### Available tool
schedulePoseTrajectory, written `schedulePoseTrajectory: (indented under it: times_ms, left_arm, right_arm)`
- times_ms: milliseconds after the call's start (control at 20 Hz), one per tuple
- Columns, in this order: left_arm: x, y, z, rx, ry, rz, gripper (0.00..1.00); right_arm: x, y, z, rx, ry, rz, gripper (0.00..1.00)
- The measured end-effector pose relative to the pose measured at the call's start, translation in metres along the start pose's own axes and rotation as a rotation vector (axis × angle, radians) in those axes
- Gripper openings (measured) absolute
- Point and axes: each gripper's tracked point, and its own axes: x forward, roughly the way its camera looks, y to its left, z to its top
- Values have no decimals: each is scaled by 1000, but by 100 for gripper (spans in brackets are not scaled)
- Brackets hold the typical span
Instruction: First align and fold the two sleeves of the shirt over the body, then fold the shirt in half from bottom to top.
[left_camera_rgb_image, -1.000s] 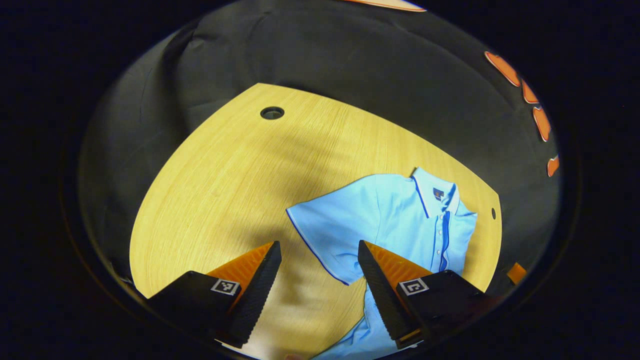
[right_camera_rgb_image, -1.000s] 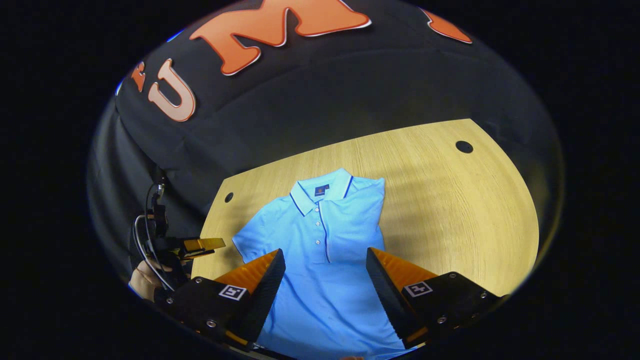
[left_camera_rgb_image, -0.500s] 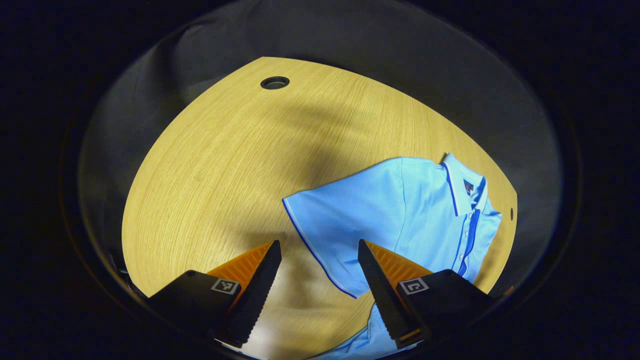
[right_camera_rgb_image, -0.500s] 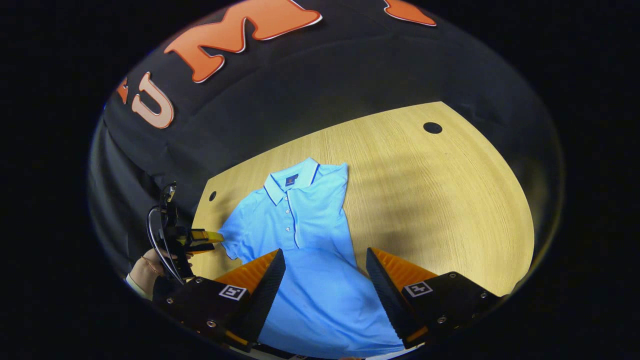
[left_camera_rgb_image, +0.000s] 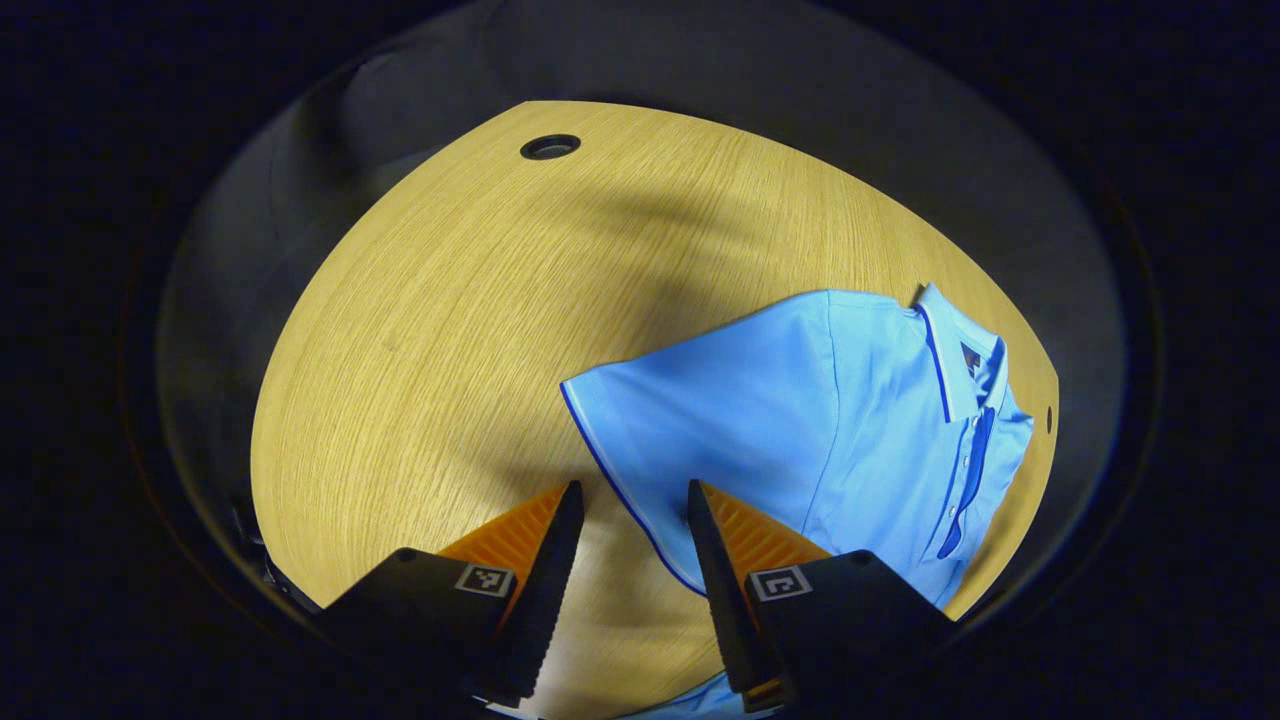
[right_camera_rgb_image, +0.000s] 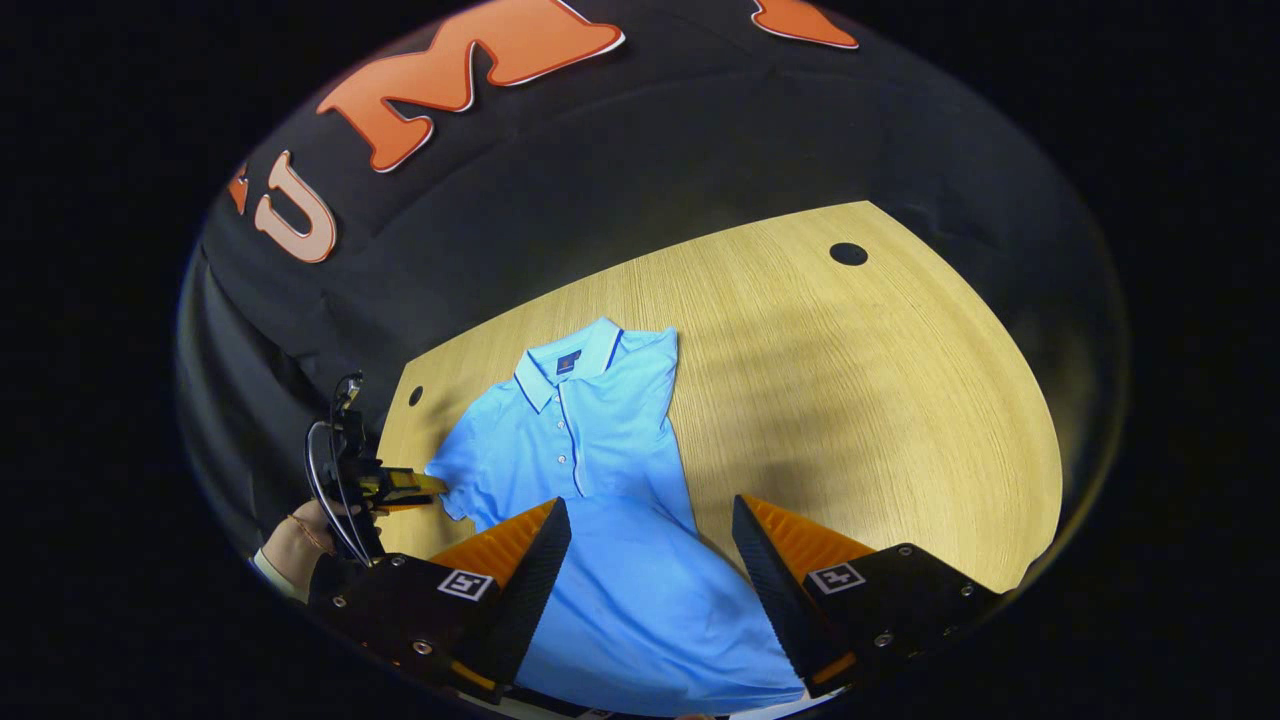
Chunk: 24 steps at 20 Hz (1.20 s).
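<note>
Light-blue shirt (right_camera_rgb_image: 600, 470) — dark-blue piping, pale wood-grain table (right_camera_rgb_image: 880, 400), black cloth wall (right_camera_rgb_image: 640, 180)

A light blue polo shirt (right_camera_rgb_image: 590, 470) with dark-trimmed collar lies flat, front up, on the wooden surface (right_camera_rgb_image: 880, 400), one sleeve (left_camera_rgb_image: 690, 430) spread out.

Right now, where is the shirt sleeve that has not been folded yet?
In the left gripper view the unfolded sleeve lies flat on the wooden table, its trimmed edge just ahead of the left gripper, whose jaws are apart.
</note>
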Motion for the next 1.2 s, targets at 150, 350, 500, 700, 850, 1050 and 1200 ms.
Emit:
schedulePoseTrajectory:
  times_ms: [150, 350, 500, 700, 850, 1050, 1200]
  left_arm:
    - [-5, 2, 5, -7, -9, 13, 30]
    - [-3, -1, 8, -11, -32, 12, 11]
    - [-16, -5, 17, 34, -63, 8, 7]
    - [-50, -20, 29, 140, -136, -5, 7]
    - [-79, -51, 34, 209, -185, -54, 5]
    - [-108, -109, 29, 304, -217, -131, 5]
    - [-119, -161, 17, 358, -214, -200, 5]
  right_arm:
    - [1, -4, 1, 5, 1, -11, 98]
    - [-1, -5, 0, 0, 1, -14, 99]
    - [-1, -6, -1, -2, -2, -8, 98]
    - [-3, -7, 1, -3, -14, -9, 98]
    - [-7, -13, 5, 3, -29, -12, 98]
    - [-16, -24, 3, 12, -42, -15, 99]
    - [-22, -37, 0, 25, -47, -22, 99]
